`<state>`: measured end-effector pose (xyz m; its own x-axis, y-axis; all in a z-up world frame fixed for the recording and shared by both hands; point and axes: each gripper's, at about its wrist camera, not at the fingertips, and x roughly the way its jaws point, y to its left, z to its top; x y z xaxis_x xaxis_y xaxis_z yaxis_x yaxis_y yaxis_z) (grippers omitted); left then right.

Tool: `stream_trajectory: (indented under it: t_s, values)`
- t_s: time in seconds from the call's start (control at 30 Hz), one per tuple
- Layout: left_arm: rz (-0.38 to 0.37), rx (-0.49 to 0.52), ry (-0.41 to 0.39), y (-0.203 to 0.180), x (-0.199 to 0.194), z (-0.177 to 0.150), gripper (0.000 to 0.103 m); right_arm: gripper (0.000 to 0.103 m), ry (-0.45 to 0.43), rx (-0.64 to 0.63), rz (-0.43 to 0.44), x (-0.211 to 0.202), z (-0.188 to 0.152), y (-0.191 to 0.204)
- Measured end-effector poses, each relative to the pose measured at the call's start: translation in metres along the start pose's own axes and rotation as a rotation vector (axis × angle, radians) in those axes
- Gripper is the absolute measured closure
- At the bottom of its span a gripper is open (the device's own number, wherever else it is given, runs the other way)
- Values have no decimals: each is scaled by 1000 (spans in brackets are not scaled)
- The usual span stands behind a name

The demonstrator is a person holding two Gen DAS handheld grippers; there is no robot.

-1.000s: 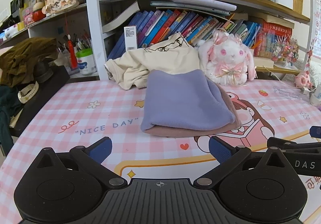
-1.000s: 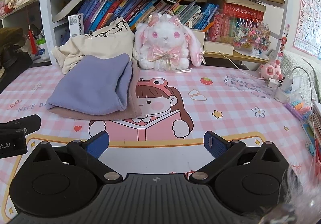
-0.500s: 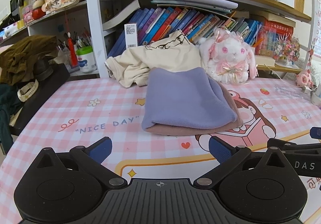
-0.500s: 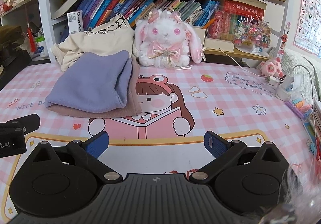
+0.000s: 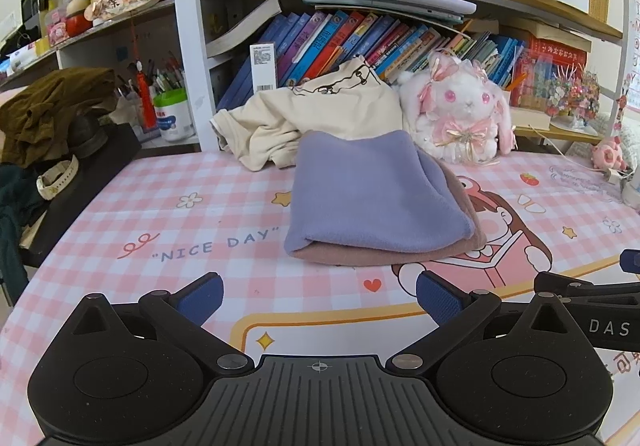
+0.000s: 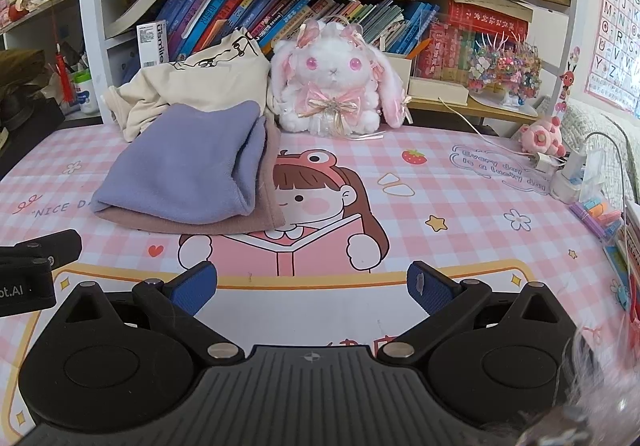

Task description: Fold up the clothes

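Observation:
A folded lavender garment (image 5: 372, 194) lies on top of a folded mauve garment (image 5: 468, 242) on the pink checked table mat (image 5: 200, 222). Both show in the right wrist view too, lavender (image 6: 188, 170) over mauve (image 6: 268, 214). A crumpled cream garment (image 5: 320, 114) (image 6: 192, 86) lies behind them against the bookshelf. My left gripper (image 5: 319, 294) is open and empty, a short way in front of the stack. My right gripper (image 6: 312, 286) is open and empty, to the right of the stack, over the cartoon girl print.
A white plush rabbit (image 5: 460, 114) (image 6: 336, 86) sits behind the stack. A bookshelf (image 5: 360, 42) lines the back. Dark clothes (image 5: 48, 114) and a watch (image 5: 56, 178) lie at the left. Cables, a charger (image 6: 568, 170) and stationery (image 6: 592, 214) crowd the right edge.
Both grippers have drawn slightly nearer the stack and tilted a little; the clothes have not moved. Both stay open.

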<state>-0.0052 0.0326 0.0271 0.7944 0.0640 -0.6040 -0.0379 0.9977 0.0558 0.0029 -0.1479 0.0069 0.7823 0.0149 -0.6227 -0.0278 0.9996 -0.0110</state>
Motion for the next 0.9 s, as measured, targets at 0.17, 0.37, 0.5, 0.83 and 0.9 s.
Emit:
stream_trajectory:
  t_s: [0.17,0.37,0.5,0.83,0.9]
  values:
    - [1,-2,-2,1,-1,-1,0,0,1,1,0,0,0,0]
    - [-3,1,-7,3,-2,-1,0,0,0,-2,1,0,0,1]
    - [-3,7,-8,3,-2,-1,0,0,1,-2,1,0,0,1]
    - [-2,11,-7,3,-3,-1,0,0,2,-4,1,0,0,2]
    - [-1,12,-7,3,-3,-1,0,0,2,-4,1,0,1,2]
